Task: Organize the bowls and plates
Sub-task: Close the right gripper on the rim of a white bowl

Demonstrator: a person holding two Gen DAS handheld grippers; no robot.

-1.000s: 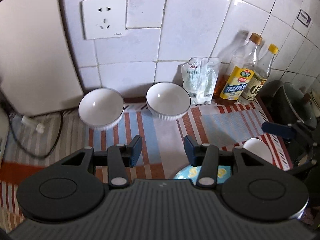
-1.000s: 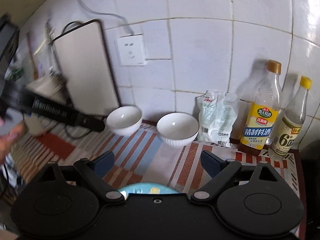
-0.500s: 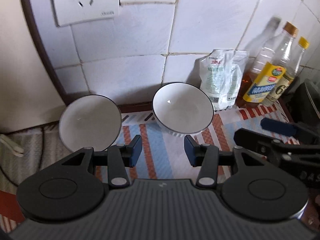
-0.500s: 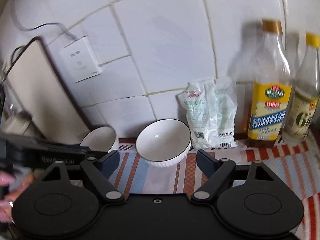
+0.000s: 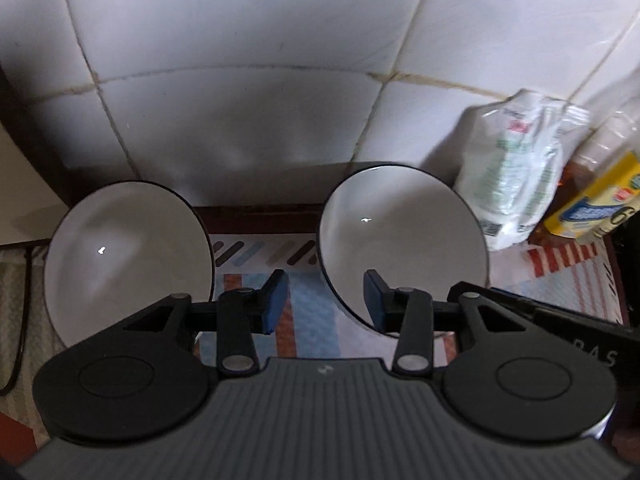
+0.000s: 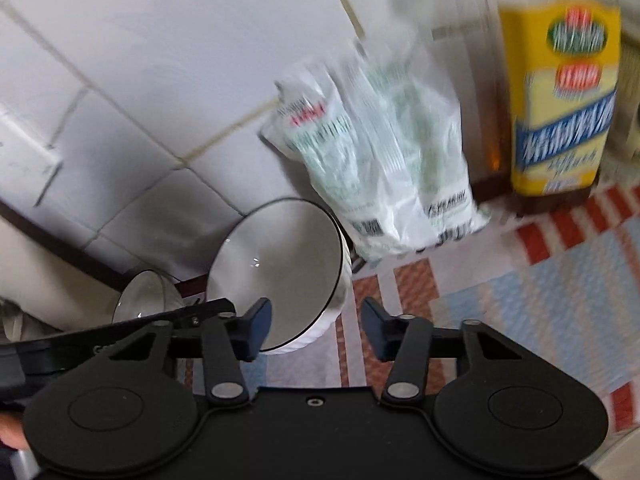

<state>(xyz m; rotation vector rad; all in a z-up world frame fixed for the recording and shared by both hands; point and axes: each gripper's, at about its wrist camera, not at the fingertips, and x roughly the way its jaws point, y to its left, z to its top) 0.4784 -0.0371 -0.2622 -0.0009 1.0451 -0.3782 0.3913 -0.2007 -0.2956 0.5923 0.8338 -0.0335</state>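
Two white bowls with dark rims stand on a striped mat [image 5: 312,344] against the tiled wall: the left bowl [image 5: 128,260] and the right bowl [image 5: 400,240]. My left gripper [image 5: 325,302] hovers low between them with its jaws closing. The right bowl's near-left rim shows in its gap, and neither pad presses on it. My right gripper [image 6: 316,328] straddles the near-right wall of the right bowl [image 6: 280,264]. Its jaws are closing too, with a gap still visible beside the right pad. The left bowl [image 6: 140,300] sits behind it.
A white plastic bag [image 6: 380,160] leans on the wall just right of the right bowl. A yellow-labelled bottle [image 6: 560,100] stands further right. A cream board [image 5: 16,200] and a cable [image 5: 20,320] are at the left. The tiled wall is close behind the bowls.
Both grippers have come forward and down toward the bowls, which now fill the views. Both pairs of jaws have narrowed, the right one far more. The right view has rolled.
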